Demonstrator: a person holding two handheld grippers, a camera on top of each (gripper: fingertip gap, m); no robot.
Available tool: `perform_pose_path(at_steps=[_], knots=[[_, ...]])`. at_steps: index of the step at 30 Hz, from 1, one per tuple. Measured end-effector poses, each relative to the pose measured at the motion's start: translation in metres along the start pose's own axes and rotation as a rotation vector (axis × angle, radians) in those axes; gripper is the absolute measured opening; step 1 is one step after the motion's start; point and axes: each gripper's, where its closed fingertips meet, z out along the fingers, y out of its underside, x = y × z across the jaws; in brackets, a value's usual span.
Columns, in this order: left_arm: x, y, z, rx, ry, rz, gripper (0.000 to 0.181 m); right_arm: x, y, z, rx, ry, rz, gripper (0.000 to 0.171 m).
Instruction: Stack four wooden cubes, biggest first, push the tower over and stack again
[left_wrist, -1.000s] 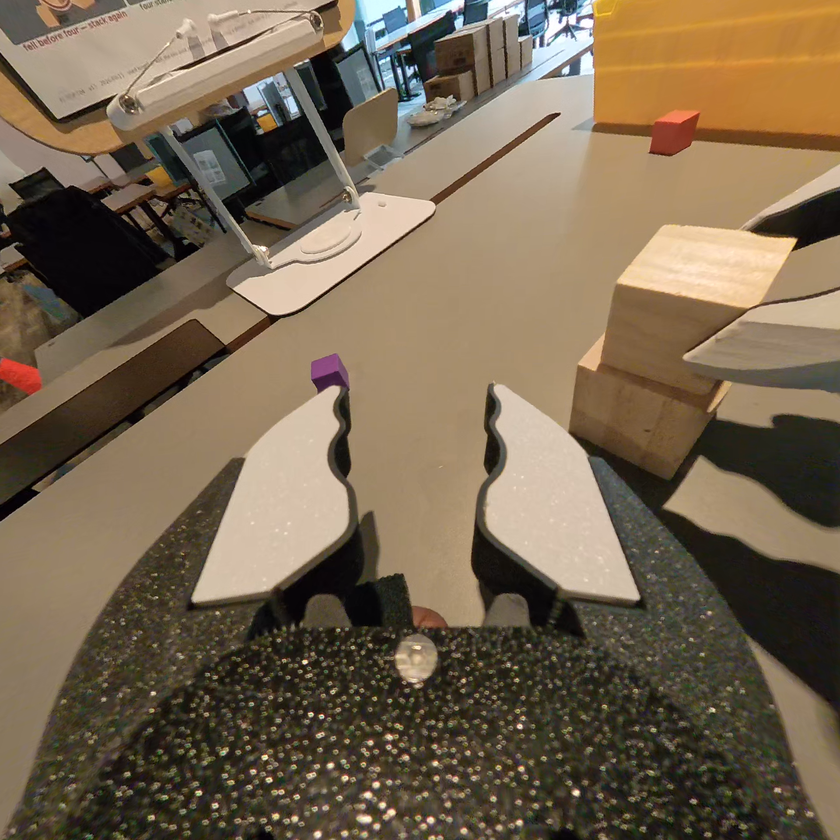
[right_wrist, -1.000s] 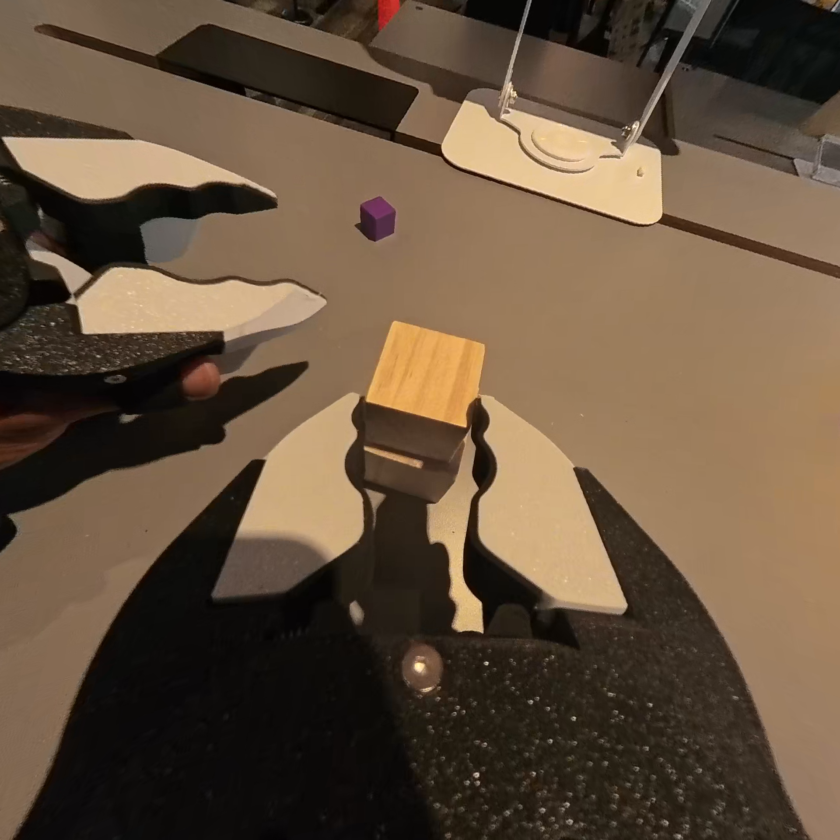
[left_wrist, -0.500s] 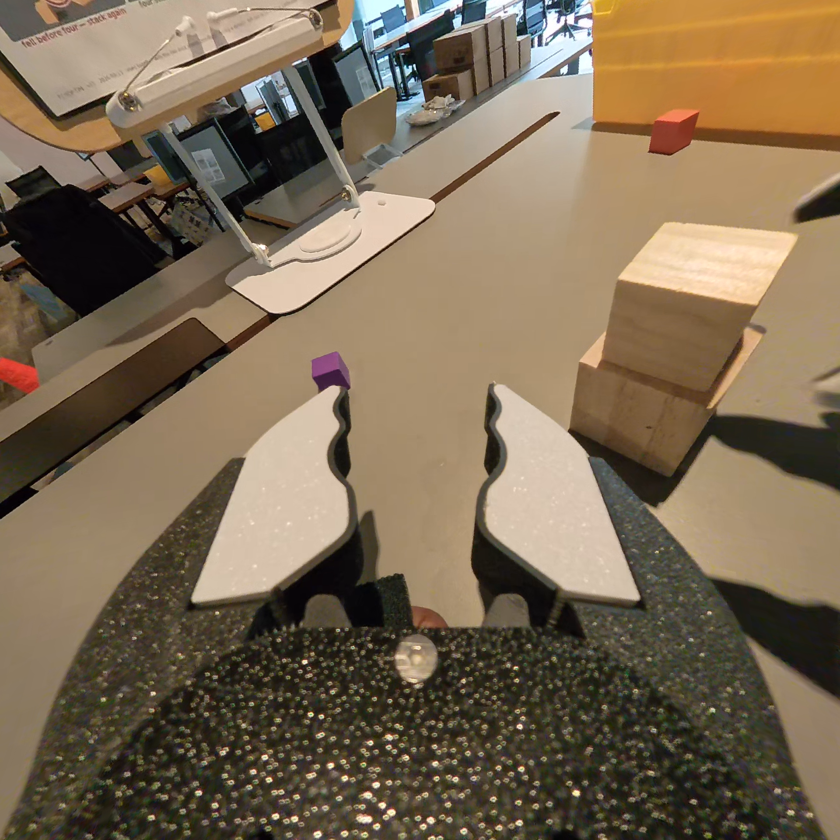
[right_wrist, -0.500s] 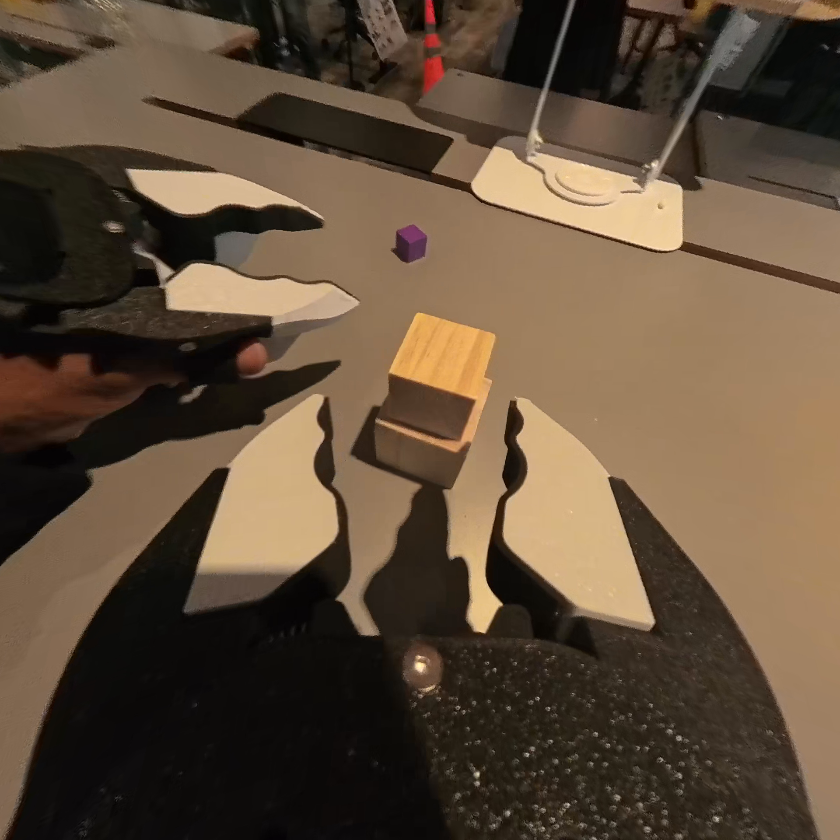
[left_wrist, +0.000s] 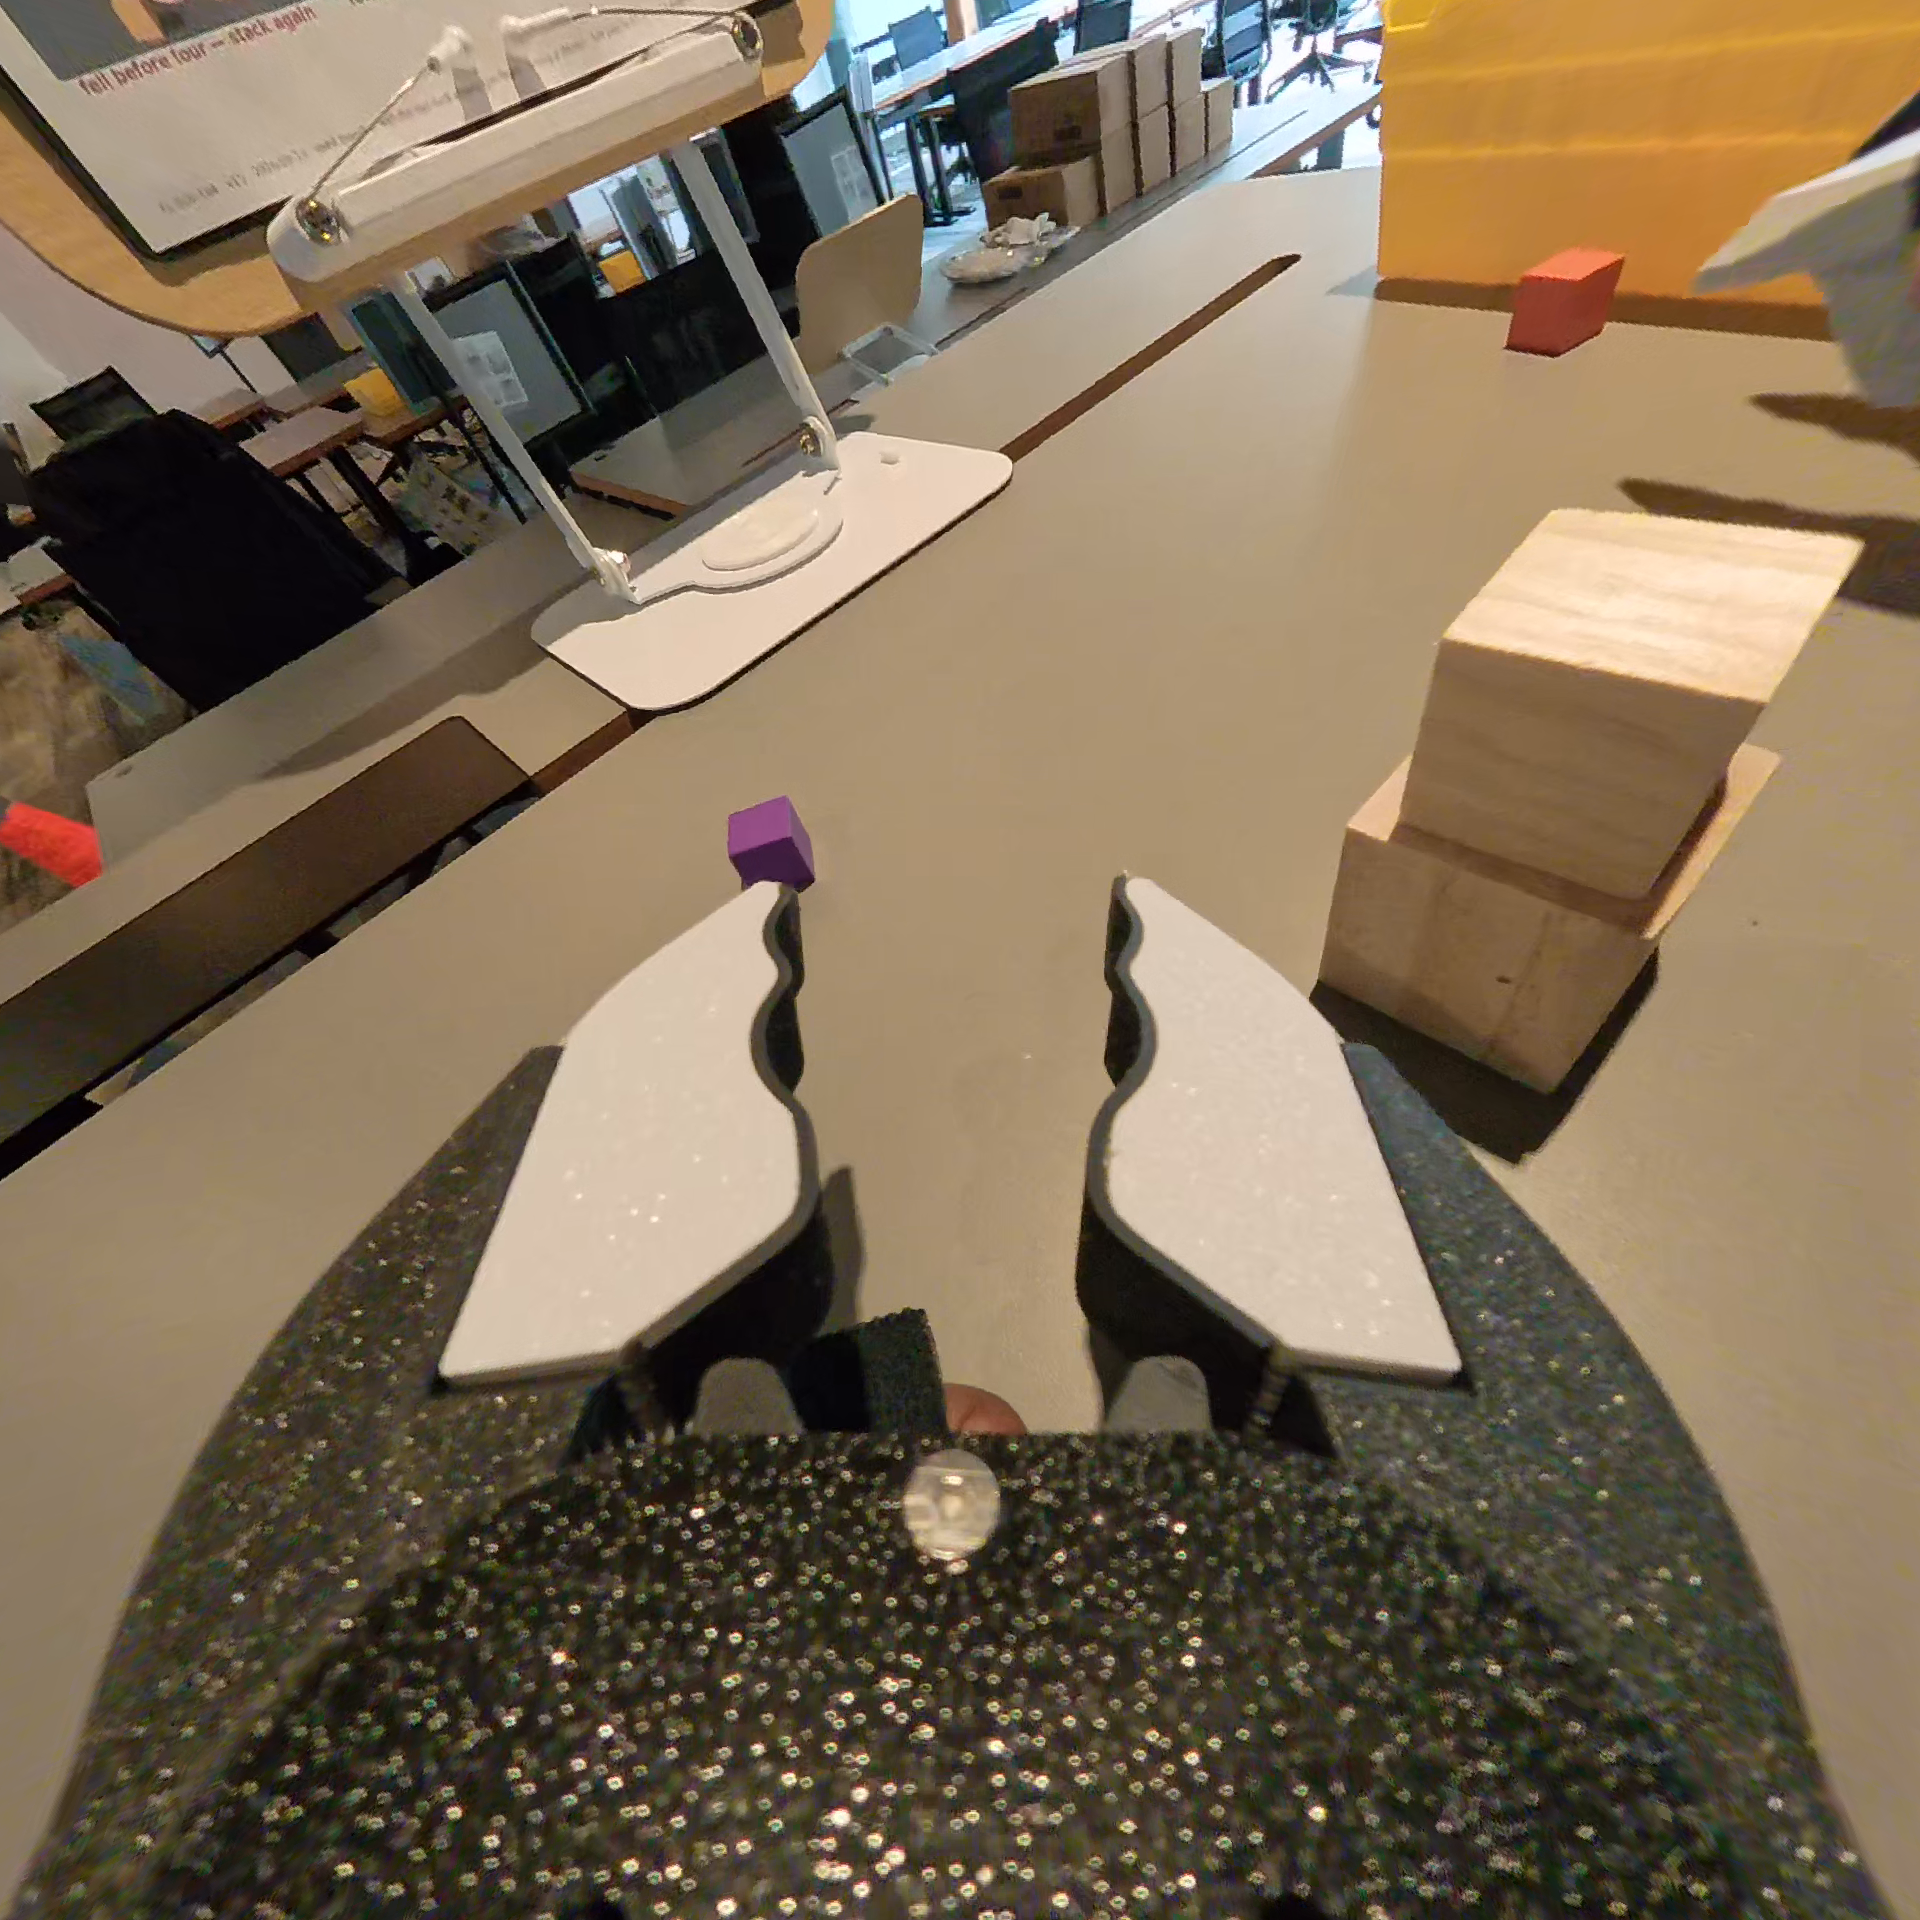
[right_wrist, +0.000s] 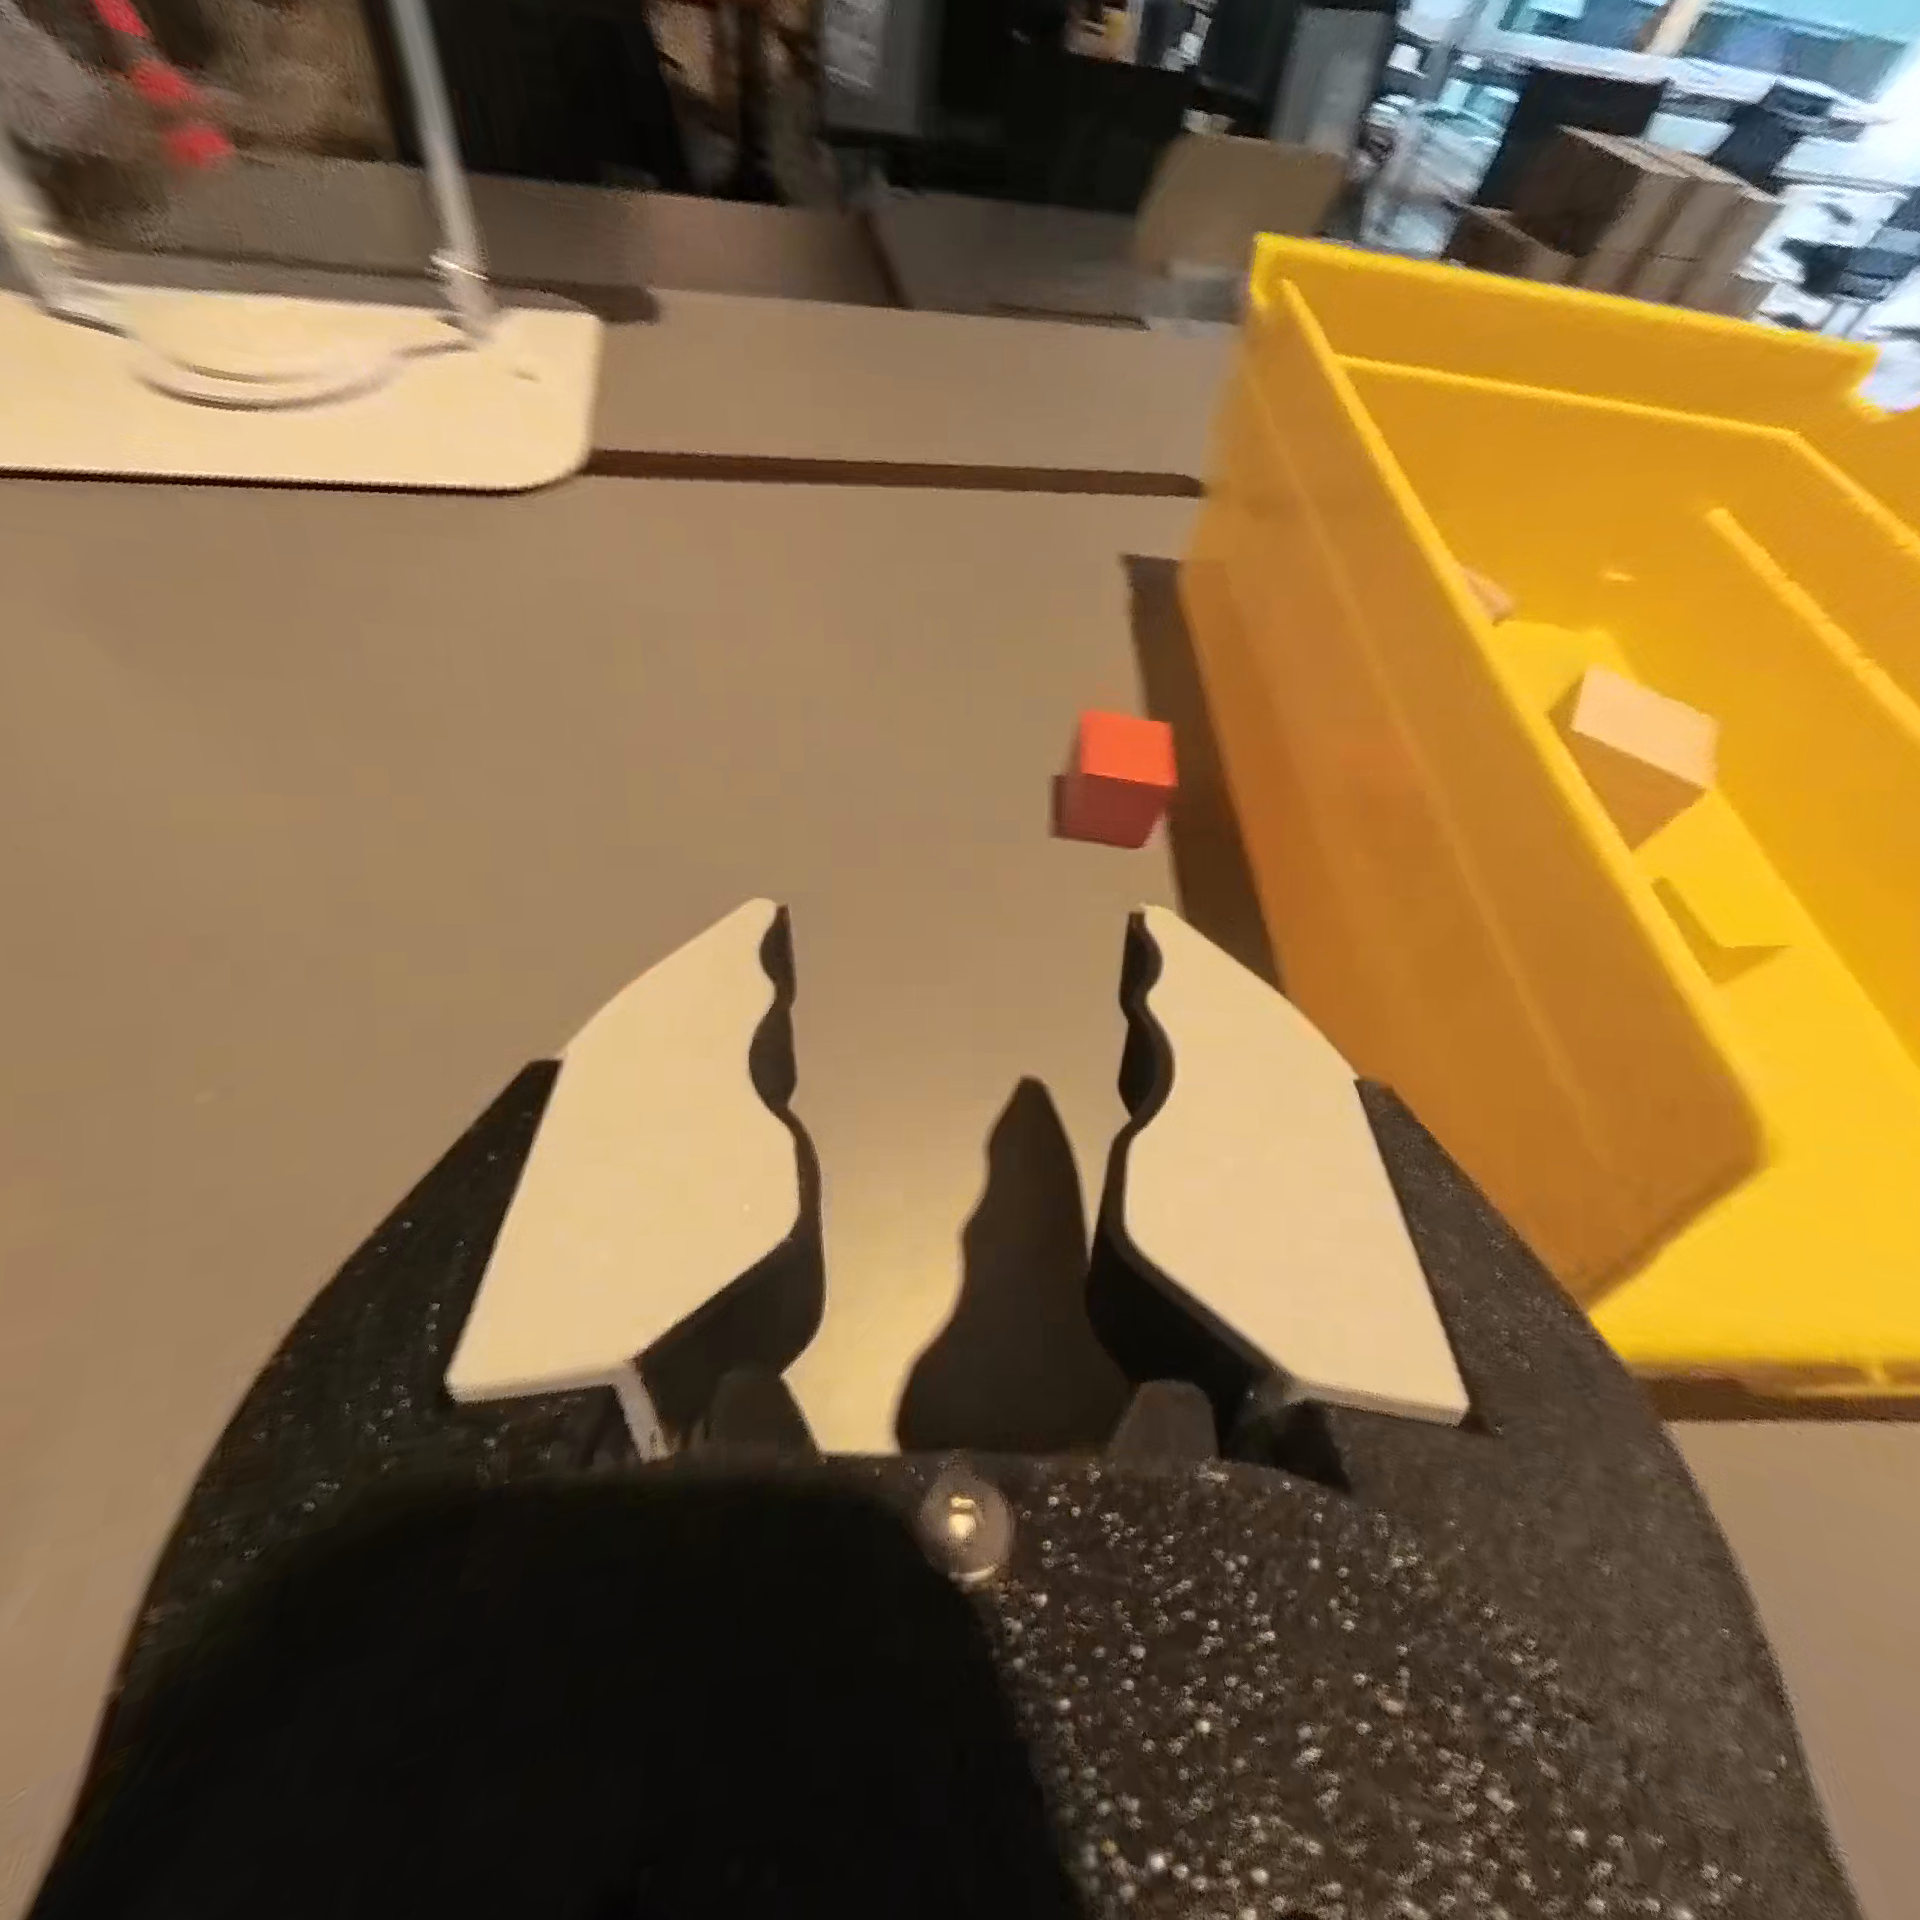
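Office desks, boxes and chairs fill the background beyond a wide grey tabletop (left_wrist: 1195, 582). At ten o'clock in the left wrist view a white lamp stand (left_wrist: 769, 566) sits on its flat base, out of the working area. Just past the left gripper (left_wrist: 951, 904), at eleven o'clock, lies a small purple cube (left_wrist: 770, 842); this gripper hovers empty with its jaws parted, seemingly waiting beside the stack. At two o'clock stands the tower so far: a large wooden cube (left_wrist: 1486, 956) on the tabletop with a smaller wooden cube (left_wrist: 1621, 686) on top, twisted a little and set off-centre, so later cubes may need care. Farther right, at one o'clock, a red cube (left_wrist: 1564, 299) rests just beside a yellow bin (right_wrist: 1475, 790). The right gripper (right_wrist: 956, 920) is also spread apart and empty, pointing toward that red cube, probably the next piece by size. Inside the bin more wooden blocks (right_wrist: 1642, 753) lie loose.
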Motion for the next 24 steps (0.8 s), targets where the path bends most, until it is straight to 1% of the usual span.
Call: perform_pose_path(at_steps=[2, 4, 8, 14, 17, 20, 21, 24], knots=[[0.001, -0.001, -0.001, 0.006, 0.001, 0.005, 0.055, 0.012, 0.000, 0.020, -0.037, 0.047, 0.013, 0.061], [0.001, -0.001, -0.001, 0.011, 0.002, 0.009, 0.055, 0.022, -0.007, 0.033, -0.022, 0.084, 0.007, 0.059], [0.002, -0.001, -0.001, 0.007, 0.007, 0.008, 0.055, 0.034, -0.005, 0.059, -0.096, 0.119, -0.037, 0.057], [0.002, 0.001, 0.001, -0.006, 0.016, 0.008, 0.055, 0.040, 0.007, 0.087, -0.251, 0.102, -0.041, 0.056], [0.002, 0.001, 0.002, -0.011, 0.019, 0.012, 0.055, 0.040, 0.014, 0.096, -0.320, 0.091, -0.037, 0.053], [0.002, 0.001, 0.004, -0.013, 0.020, 0.017, 0.055, 0.042, 0.015, 0.101, -0.342, 0.085, -0.005, 0.040], [0.002, 0.001, 0.005, -0.015, 0.020, 0.015, 0.055, 0.043, 0.015, 0.101, -0.348, 0.085, 0.006, 0.031], [0.001, 0.001, 0.004, -0.010, 0.020, 0.010, 0.054, 0.043, 0.015, 0.101, -0.344, 0.084, 0.004, 0.029]])
